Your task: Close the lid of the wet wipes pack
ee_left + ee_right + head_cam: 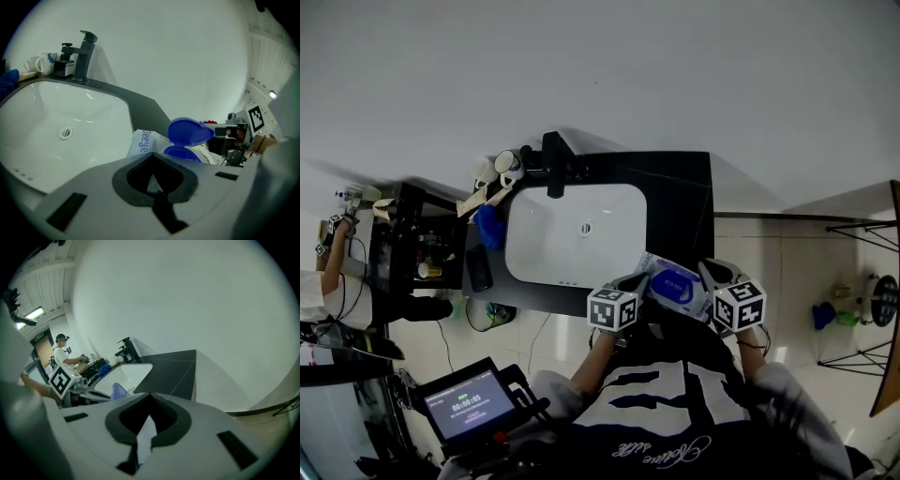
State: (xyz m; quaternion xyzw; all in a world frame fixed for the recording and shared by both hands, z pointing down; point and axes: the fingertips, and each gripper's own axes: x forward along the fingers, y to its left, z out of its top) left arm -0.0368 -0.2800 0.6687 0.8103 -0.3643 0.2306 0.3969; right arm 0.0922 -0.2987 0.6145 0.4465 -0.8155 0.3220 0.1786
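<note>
The wet wipes pack [675, 286] is white with a blue flip lid. It is held above the front right corner of the black counter [675, 197]. In the left gripper view the blue lid [190, 131] stands open above its blue ring [180, 152]. My left gripper [639, 281] is shut on the pack's left edge, and white wrapper shows between its jaws [152, 157]. My right gripper [708, 274] is shut on the pack's right edge, with white wrapper pinched in its jaws [149, 397]. In that view the lid [118, 391] peeks up at the left.
A white sink basin [572, 234] lies in the counter, with a black faucet [553, 164] and mugs [502, 167] behind it. A blue cloth [487, 225] lies at its left. A person [319, 272] stands far left by dark shelves. A screen [469, 403] sits low left.
</note>
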